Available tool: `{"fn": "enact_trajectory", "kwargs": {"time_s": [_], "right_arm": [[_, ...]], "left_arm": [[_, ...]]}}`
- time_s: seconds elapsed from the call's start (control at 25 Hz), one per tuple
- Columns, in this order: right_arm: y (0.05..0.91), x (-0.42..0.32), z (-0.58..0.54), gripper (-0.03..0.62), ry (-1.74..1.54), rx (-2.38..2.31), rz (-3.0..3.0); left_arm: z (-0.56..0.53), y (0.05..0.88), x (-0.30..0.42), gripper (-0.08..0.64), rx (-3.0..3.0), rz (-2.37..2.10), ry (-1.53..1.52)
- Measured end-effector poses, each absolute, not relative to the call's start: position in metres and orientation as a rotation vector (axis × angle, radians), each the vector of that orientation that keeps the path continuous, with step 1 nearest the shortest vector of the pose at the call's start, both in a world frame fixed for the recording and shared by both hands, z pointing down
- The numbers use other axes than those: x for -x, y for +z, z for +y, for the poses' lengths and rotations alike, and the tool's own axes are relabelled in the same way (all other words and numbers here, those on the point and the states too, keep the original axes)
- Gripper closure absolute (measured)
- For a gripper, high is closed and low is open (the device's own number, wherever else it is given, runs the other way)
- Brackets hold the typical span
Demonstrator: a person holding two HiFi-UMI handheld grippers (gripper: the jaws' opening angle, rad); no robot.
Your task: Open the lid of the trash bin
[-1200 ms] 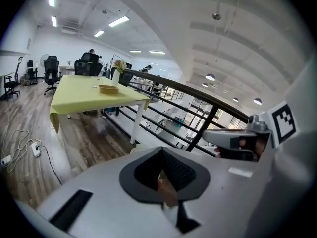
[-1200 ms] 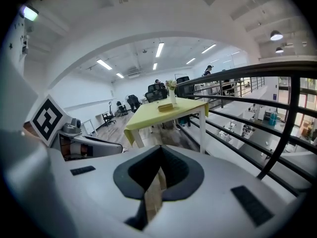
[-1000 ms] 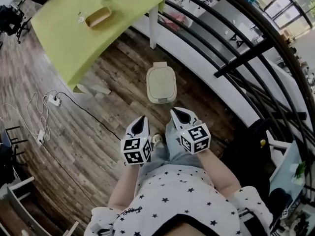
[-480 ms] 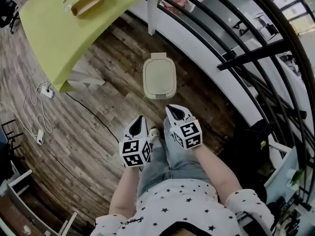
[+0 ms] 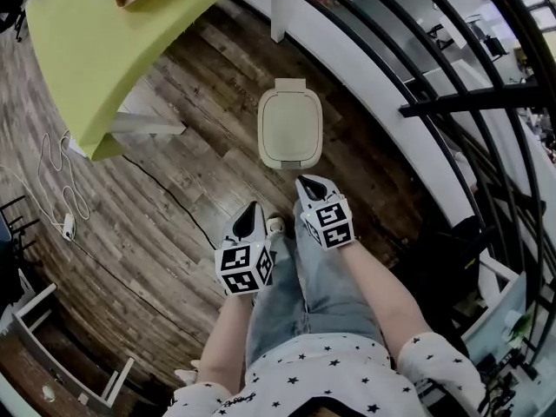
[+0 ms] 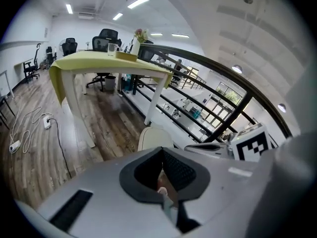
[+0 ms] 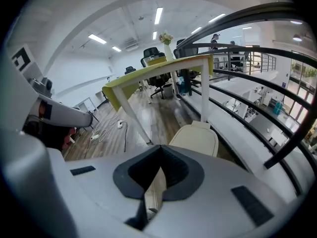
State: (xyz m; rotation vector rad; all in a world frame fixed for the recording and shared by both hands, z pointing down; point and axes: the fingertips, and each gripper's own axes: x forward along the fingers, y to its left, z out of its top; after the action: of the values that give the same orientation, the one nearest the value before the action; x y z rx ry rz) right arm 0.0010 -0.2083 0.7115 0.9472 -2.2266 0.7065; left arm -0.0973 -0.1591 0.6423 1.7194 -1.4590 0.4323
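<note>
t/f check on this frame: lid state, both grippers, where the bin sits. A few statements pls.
1. The lid of the trash bin is closed. True.
2. The right gripper has its fingers clamped on the lid. False: its fingers are together with nothing between them, short of the bin.
3. The left gripper is shut and empty. True.
4. The bin stands under the green table. False: it stands on the wood floor, out past the table's edge.
5. A white cable lies on the floor to the person's left. True.
</note>
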Motion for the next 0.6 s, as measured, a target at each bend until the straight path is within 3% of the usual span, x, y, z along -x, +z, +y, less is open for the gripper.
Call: {"fn": "enact_trajectory", "kwargs": {"time_s": [0.6], "right_arm": [[0.841,-0.003,-0.219,0.598,0.746,-0.874,-2.079]], "left_arm": [[-0.169,0.713,0.097,0.548,-1.622,-1.441,0.429]]}}
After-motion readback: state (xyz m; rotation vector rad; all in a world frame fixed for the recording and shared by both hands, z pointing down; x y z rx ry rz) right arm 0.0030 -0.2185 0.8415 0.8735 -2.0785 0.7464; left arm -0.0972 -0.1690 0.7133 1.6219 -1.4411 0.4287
